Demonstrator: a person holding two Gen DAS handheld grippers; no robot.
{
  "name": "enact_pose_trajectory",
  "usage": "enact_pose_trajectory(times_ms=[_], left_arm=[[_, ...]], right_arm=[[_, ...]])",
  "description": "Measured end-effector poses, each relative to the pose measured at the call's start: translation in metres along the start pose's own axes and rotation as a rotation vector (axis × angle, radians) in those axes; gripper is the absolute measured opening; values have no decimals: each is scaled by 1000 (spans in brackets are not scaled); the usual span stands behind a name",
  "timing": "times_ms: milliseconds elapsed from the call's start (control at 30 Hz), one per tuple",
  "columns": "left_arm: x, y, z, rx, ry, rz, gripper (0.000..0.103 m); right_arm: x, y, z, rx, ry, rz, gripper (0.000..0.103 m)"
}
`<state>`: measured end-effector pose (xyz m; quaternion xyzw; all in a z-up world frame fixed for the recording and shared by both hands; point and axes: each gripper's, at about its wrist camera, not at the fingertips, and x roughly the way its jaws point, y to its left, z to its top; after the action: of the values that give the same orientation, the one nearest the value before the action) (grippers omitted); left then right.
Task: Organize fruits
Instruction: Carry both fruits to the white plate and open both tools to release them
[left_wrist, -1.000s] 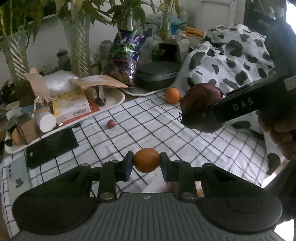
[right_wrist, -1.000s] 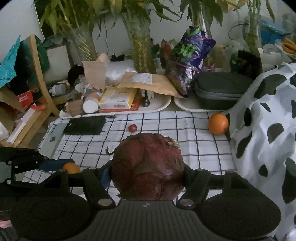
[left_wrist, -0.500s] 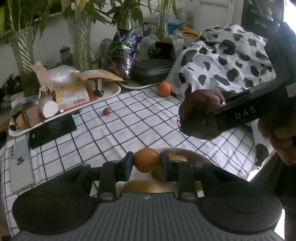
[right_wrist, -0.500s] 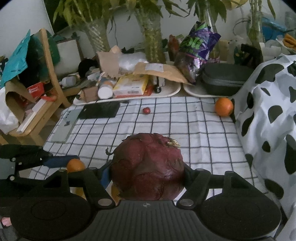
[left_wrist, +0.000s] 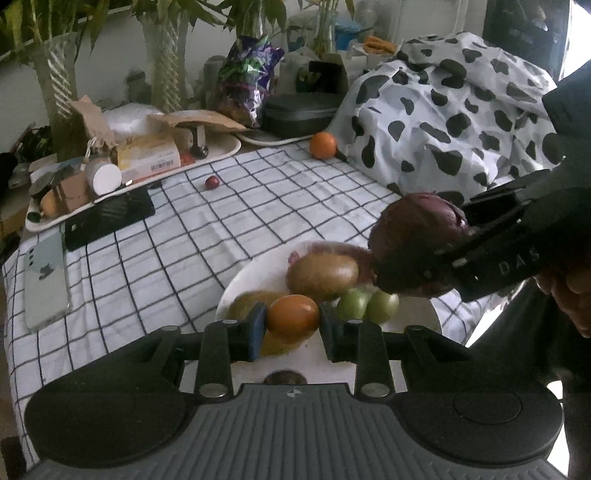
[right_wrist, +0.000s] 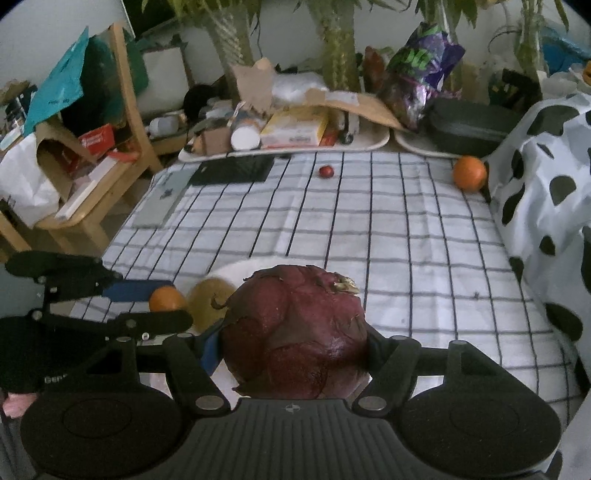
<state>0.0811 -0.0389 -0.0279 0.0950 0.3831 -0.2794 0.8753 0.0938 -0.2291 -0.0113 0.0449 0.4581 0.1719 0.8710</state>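
Left wrist view: our left gripper (left_wrist: 293, 322) jaws clamped on small orange fruit (left_wrist: 293, 318), firm, light, above white plate (left_wrist: 258, 273). Right gripper (right_wrist: 295, 343) jaws clamped on dragon fruit (right_wrist: 295, 328), heavy, soft-skinned we judge; hold widest middle.

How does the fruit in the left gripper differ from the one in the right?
The orange fruit in the left gripper is small, smooth and glossy; the dragon fruit in the right gripper is far larger, dark red and scaly. Both are clamped above the white plate.
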Motion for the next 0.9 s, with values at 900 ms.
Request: enact_pose_trajectory(times_ms=[900], left_arm=[[12,6,-7,-43,76,-13,30]], right_arm=[[16,17,-18,-123,129,-34,99]])
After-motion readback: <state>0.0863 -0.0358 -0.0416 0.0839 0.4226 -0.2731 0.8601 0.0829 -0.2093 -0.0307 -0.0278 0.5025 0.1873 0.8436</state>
